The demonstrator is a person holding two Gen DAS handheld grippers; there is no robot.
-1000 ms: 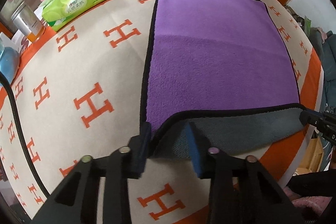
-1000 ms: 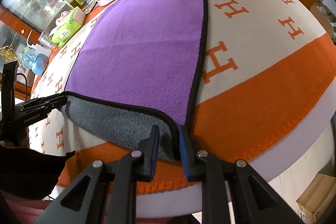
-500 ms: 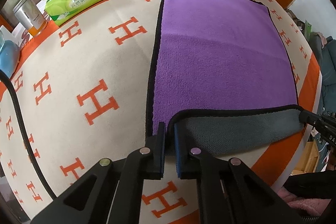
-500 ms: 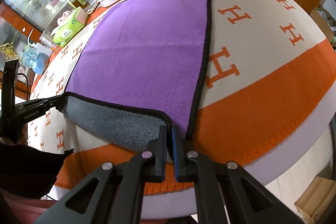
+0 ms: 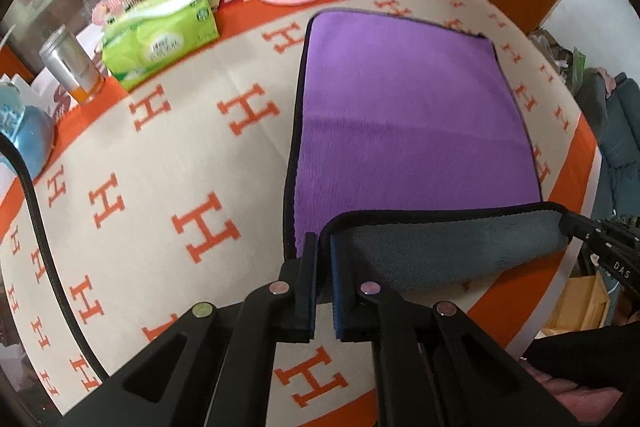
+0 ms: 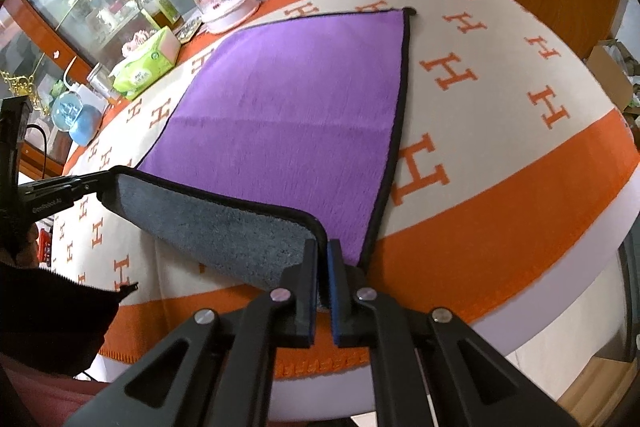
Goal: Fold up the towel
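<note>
On the cloth (image 5: 168, 163) patterned with orange H's, the purple towel (image 5: 408, 131) lay flat; the left gripper (image 5: 323, 259) and right gripper (image 6: 322, 267), each clamped on a near corner, held its near edge raised, grey underside showing.

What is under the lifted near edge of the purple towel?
Under the towel, its grey underside faces the cameras, with the H-patterned tablecloth beneath. Left claw and right claw pinch its near corners. The cloth under the flat purple part is covered.
</note>
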